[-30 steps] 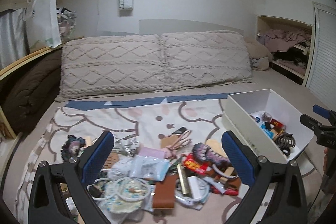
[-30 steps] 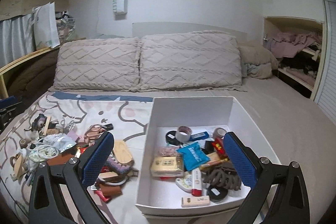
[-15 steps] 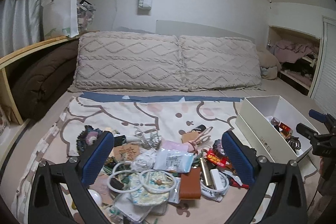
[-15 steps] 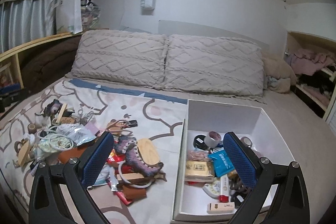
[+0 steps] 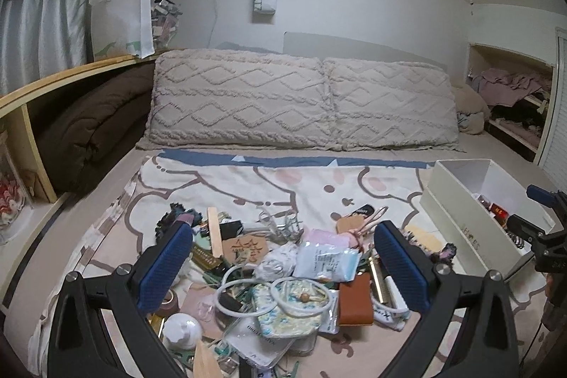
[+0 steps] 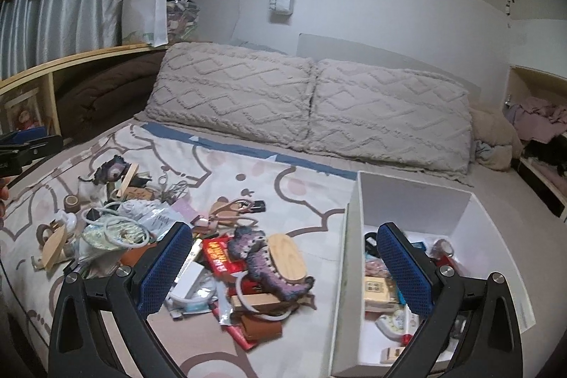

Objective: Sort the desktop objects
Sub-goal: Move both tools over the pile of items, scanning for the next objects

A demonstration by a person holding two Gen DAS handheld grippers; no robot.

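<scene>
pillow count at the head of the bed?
2. Both lean side by side against the headboard: the left pillow and the right pillow, edges touching in the middle. A lumpy beige bundle beside the right one could be another cushion; unclear.

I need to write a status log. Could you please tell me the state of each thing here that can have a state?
left gripper: open, empty, above the pile.
right gripper: open, empty.
white box: open, no lid, partly filled.
pile of small items: unsorted, on the blanket.
tape roll: lying flat, outside the box.
</scene>
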